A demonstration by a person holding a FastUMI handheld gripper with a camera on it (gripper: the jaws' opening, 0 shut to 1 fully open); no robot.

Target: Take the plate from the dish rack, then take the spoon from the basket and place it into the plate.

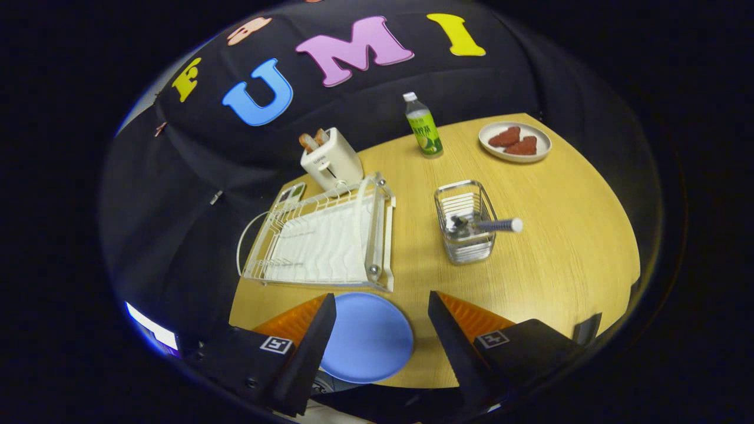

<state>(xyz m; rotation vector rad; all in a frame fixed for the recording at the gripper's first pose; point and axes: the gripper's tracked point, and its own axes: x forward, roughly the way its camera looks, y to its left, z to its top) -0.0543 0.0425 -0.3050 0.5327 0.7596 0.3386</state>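
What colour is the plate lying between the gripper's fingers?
The plate is light blue, clearest in the gripper view.

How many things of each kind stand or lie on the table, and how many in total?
Plates: 2, blue between the open fingers, white far
Rack: 1
Basket: 1
Spoon: 1
Toaster: 1
Bottle: 1
Total: 7

The plate's [368, 338] 9 o'clock edge is hidden behind one finger of the spread gripper [382, 309]. The spoon's [492, 225] bowl is lost inside the basket [465, 221]. The bottle's [424, 126] label is too small to tell.
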